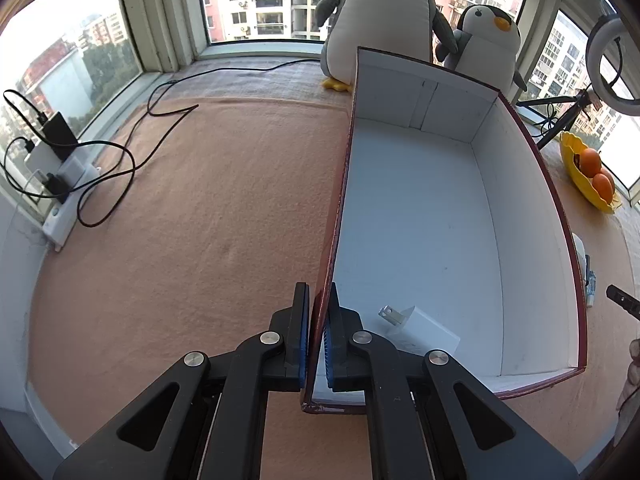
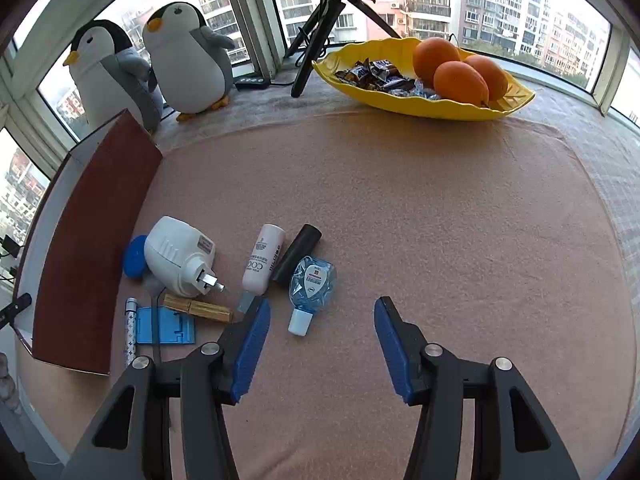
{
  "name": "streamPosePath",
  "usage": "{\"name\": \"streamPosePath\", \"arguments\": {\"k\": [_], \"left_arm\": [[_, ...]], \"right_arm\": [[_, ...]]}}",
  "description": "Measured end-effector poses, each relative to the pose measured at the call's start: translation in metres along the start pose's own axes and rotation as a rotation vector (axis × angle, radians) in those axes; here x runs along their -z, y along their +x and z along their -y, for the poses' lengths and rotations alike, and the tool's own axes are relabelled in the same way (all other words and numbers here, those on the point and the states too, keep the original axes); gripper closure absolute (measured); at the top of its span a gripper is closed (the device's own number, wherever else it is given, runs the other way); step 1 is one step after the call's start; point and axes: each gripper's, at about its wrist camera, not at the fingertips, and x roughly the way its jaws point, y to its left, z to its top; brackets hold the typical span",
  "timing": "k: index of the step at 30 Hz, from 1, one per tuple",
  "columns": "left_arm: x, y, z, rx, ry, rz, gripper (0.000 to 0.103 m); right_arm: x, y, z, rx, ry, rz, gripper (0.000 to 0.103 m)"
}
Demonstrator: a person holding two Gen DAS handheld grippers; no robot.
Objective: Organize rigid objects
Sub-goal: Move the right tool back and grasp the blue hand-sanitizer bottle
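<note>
My left gripper [image 1: 318,332] is clamped on the near end of the left wall of the box [image 1: 420,216], one pad outside and one inside, close to the corner. The box sits open on the tan cloth [image 1: 192,220], with a single white charger [image 1: 420,328] lying on its white floor near me. It looks like thin card — light, stiff enough to steady, but the wall would probably flex if I pulled hard, so I hold it only to keep it from sliding.

My right gripper [image 2: 322,336] hangs over the cloth with its jaws wide apart and nothing between them. The loose things lie in a cluster just ahead and to its left, beside the box's dark red outer wall: a clear blue bottle [image 2: 312,284] with a white cap, a white tube [image 2: 264,260], a black cylinder [image 2: 298,254], a white plug adapter [image 2: 180,256], a wooden block [image 2: 200,308], a blue stand [image 2: 164,326] and a patterned pen [image 2: 131,332].

The blue bottle is nearest. I judge it light, hard and somewhat slick — I would pinch it across its flat body, not the cap, since the rounded shoulders could squirt out.
</note>
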Motion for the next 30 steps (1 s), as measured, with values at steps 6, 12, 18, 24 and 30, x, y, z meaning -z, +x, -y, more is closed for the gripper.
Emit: {"name": "streamPosePath", "arguments": {"k": [6, 12, 18, 24, 30], "left_arm": [[0.001, 0.000, 0.001, -0.005, 0.005, 0.002, 0.098], [0.001, 0.000, 0.002, -0.007, 0.006, -0.003, 0.098], [0.002, 0.002, 0.002, -0.012, 0.008, -0.013, 0.098], [0.002, 0.002, 0.002, -0.018, -0.003, -0.020, 0.098], [0.002, 0.003, 0.002, -0.026, -0.006, -0.021, 0.098]], "right_arm": [[-0.005, 0.023, -0.010, 0.017, -0.035, -0.047, 0.056], [-0.008, 0.041, -0.015, 0.028, -0.053, -0.090, 0.061], [-0.014, 0.052, -0.015, 0.052, -0.077, -0.101, 0.068], [-0.016, 0.053, -0.011, 0.051, -0.085, -0.097, 0.073], [-0.010, 0.042, -0.007, 0.072, -0.093, -0.074, 0.074]]}}
